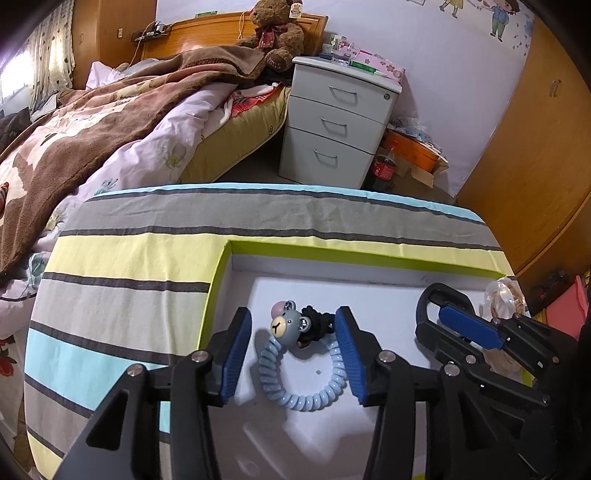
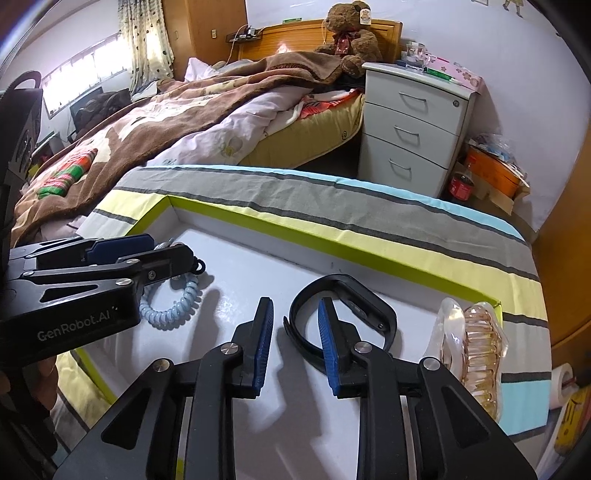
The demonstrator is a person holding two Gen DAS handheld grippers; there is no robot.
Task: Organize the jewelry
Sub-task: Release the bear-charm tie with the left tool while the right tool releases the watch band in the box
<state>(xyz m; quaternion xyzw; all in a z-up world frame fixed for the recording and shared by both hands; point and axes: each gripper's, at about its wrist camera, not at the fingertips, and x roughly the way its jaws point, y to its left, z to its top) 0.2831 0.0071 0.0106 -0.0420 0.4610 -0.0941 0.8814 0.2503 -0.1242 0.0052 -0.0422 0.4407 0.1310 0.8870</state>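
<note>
A white tray with a lime-green rim (image 1: 332, 248) (image 2: 295, 229) lies on a striped cloth. In it lies a light-blue coil hair tie (image 1: 295, 395) (image 2: 170, 314) with a grey bear charm (image 1: 286, 325) and a black scrunchie (image 1: 317, 321). My left gripper (image 1: 295, 350) (image 2: 162, 251) is open, its fingers either side of the coil tie. A black wristband (image 2: 347, 295) (image 1: 432, 295) lies in the tray to the right. My right gripper (image 2: 295, 343) (image 1: 458, 325) is open over it, the right finger inside the band's loop. A clear amber hair claw (image 2: 476, 354) (image 1: 506, 299) rests at the tray's right edge.
The striped cloth (image 1: 147, 258) covers a small table. Behind it are a bed with a brown blanket (image 1: 110, 103), a white three-drawer cabinet (image 1: 332, 122), a teddy bear (image 1: 277, 33) and a cola bottle (image 1: 384, 166) on the floor.
</note>
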